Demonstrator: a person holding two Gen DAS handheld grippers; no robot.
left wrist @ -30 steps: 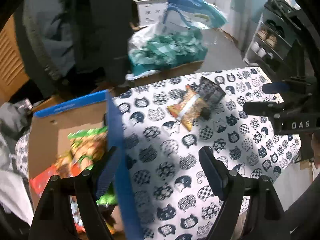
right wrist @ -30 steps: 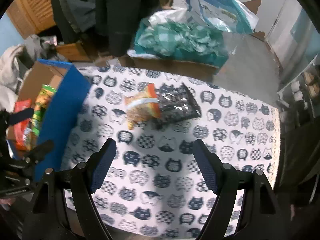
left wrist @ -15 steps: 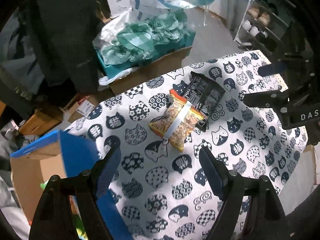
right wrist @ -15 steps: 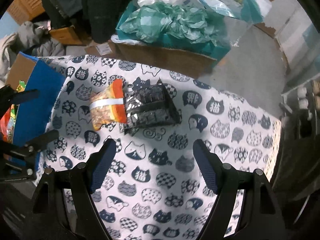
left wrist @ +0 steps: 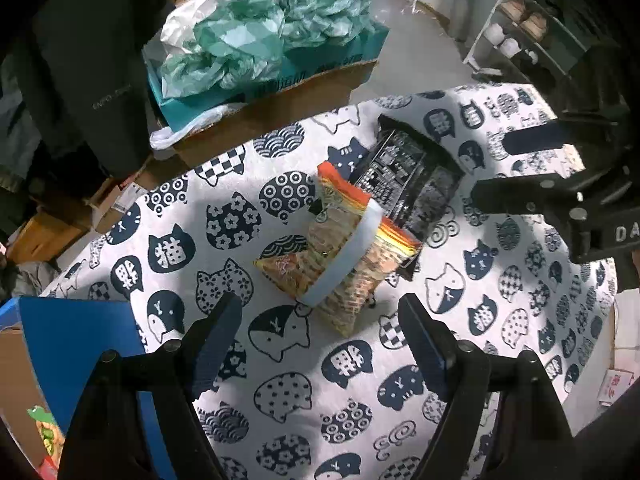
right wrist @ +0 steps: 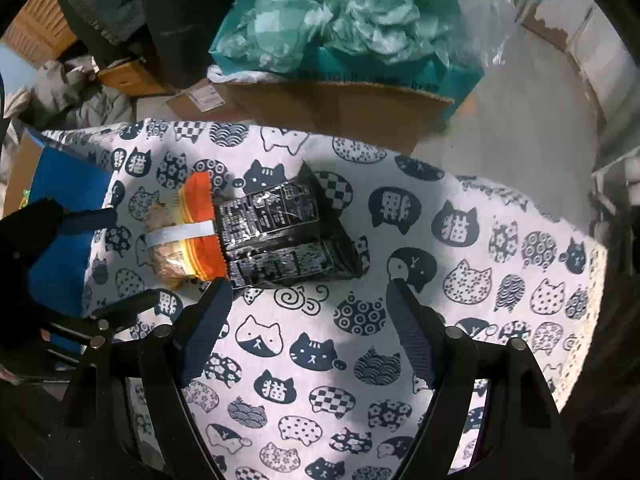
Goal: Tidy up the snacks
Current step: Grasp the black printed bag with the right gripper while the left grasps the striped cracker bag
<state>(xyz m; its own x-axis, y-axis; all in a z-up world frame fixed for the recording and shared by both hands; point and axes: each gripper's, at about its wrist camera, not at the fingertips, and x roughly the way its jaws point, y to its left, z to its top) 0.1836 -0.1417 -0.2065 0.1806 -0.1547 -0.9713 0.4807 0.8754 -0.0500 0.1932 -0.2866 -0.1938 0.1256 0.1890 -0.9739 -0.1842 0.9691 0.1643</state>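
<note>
Orange crinkly snack bag with a white band (left wrist: 344,252) overlaps the black foil packet (right wrist: 280,236) on the cat-print cloth (left wrist: 280,396), so the spread, empty left gripper (left wrist: 320,344) or right gripper (right wrist: 310,332) may pinch both and drag them.

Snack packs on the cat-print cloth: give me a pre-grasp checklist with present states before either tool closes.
1. Left tool open, empty: ok.
2. Right tool open, empty: ok.
3. Orange snack pack lies free on the cat-print cloth: ok.
4. Black snack pack clear of its neighbour: not ok, the orange one overlaps its edge.
5. Blue-walled cardboard box has room: cannot tell, mostly out of frame.
</note>
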